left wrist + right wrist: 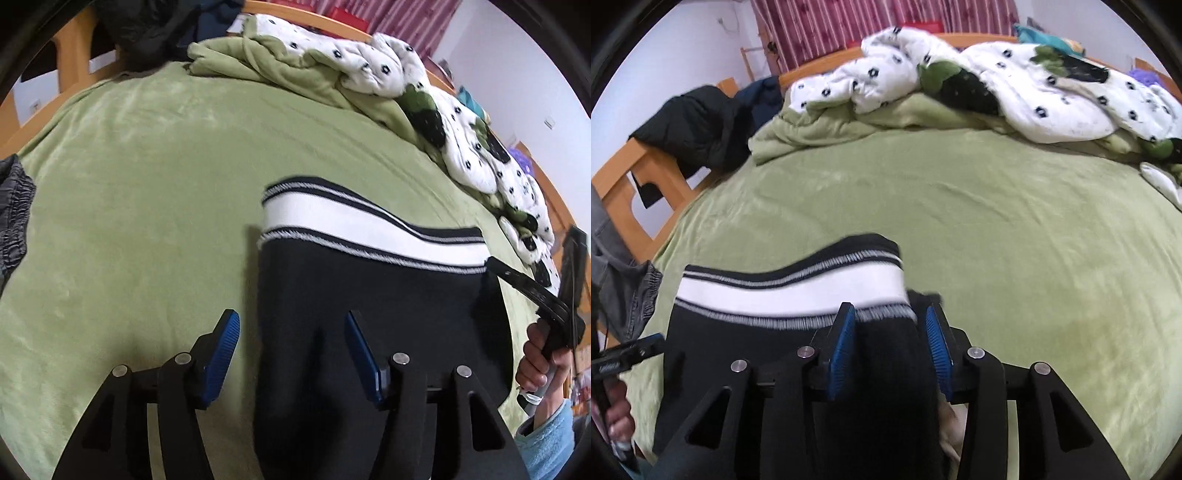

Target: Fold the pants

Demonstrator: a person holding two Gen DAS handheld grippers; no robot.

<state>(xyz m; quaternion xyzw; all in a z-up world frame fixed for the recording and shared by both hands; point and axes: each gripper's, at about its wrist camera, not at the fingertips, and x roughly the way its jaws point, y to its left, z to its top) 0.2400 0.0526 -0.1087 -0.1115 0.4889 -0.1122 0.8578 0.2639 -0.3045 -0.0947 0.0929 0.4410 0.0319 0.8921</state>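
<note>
Black pants (362, 295) with a white, striped waistband (332, 218) lie on the green bed (147, 184). My left gripper (291, 325) is open, its blue pads on either side of the pants' left edge. In the right wrist view the pants (757, 332) lie at lower left, waistband (794, 288) across them. My right gripper (890, 325) is open with the pants' right edge between its pads. The right gripper also shows in the left wrist view (517, 280), at the pants' right edge, held by a hand.
A rumpled white patterned quilt (1015, 85) and a bunched green blanket (820, 125) lie along the far side. A dark jacket (698, 122) hangs over the wooden bed frame (635, 173). A grey garment (14, 214) lies at the left edge.
</note>
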